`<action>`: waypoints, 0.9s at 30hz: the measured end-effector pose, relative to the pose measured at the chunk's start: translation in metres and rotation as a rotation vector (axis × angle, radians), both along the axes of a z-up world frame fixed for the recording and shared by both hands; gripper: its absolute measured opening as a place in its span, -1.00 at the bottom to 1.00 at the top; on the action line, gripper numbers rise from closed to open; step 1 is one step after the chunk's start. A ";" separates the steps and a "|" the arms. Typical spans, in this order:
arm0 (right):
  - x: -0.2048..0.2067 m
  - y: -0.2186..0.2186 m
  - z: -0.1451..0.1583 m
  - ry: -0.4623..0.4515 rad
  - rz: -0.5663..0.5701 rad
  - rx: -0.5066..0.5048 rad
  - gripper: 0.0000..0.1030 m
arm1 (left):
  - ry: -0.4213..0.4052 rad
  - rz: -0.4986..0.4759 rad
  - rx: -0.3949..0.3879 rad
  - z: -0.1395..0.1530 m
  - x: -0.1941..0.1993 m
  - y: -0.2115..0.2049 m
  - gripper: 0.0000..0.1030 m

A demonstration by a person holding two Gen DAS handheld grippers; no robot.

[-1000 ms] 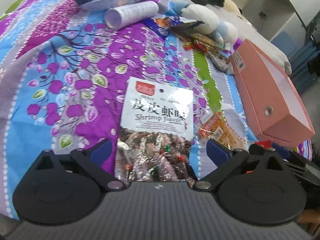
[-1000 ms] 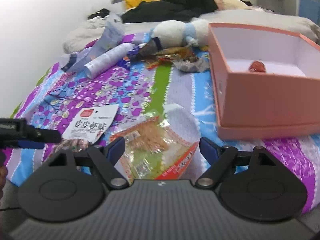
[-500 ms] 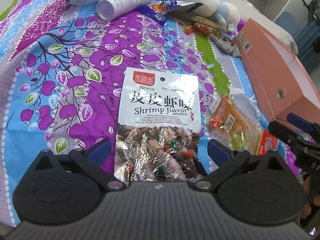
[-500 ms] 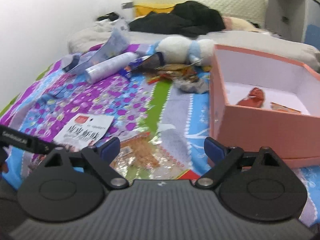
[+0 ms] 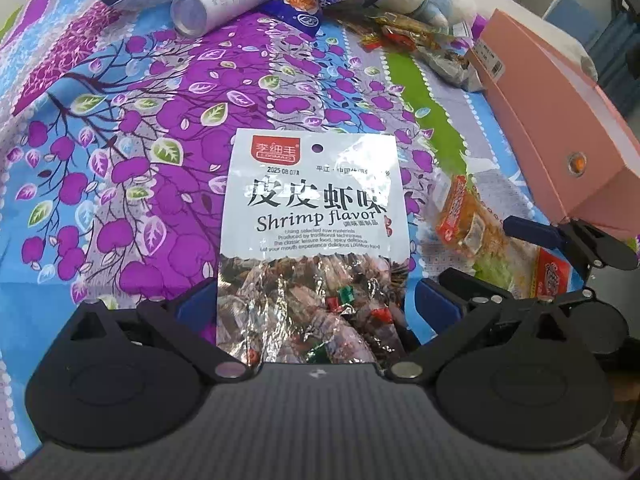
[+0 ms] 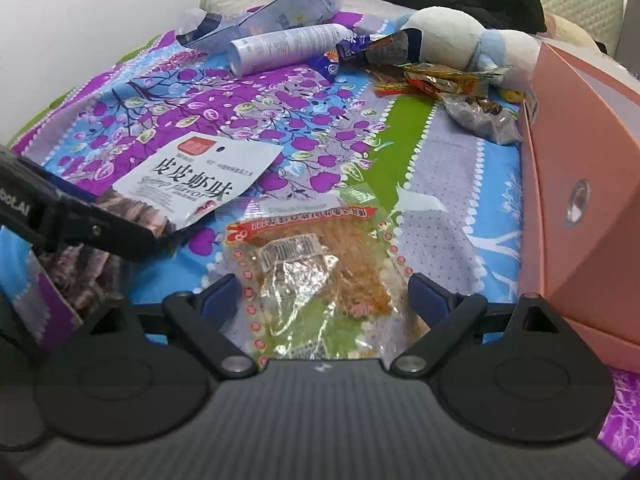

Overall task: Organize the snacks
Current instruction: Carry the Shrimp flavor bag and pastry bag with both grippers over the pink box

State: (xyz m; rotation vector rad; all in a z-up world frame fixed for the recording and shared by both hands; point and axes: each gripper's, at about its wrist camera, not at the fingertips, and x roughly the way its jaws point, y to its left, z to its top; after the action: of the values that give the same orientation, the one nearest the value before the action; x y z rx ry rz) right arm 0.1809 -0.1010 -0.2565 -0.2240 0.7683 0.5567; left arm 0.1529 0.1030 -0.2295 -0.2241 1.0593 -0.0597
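A: Item one, left tool (image 5: pixel 312 306)?
B: Jaws wide, straddling the shrimp flavor packet (image 5: pixel 314 216), flat on the bedspread (image 5: pixel 120 128); pads not pressing.
A: Right tool (image 6: pixel 322 294)?
B: Spread wide over the orange snack packet (image 6: pixel 316 264), beside the pink box (image 6: pixel 576 184); nothing gripped.

We've got both grippers angled down. L gripper (image 5: pixel 314 304): jaws wide, pads clear on both sides, nothing pinched. R gripper (image 6: pixel 324 296): jaws wide too, pads not pressing anything. In L view, R gripper sits at approx 3 o'clock.
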 end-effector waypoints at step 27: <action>-0.013 -0.017 0.023 0.048 -0.162 0.090 -0.36 | -0.097 0.039 -0.007 0.020 -0.008 -0.006 0.04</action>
State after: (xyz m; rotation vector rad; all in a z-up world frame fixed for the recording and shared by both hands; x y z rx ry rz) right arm 0.1675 -0.1185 -0.2330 -0.0651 0.7977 0.4435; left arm 0.1449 0.0965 -0.2091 -0.2452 0.9580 -0.0389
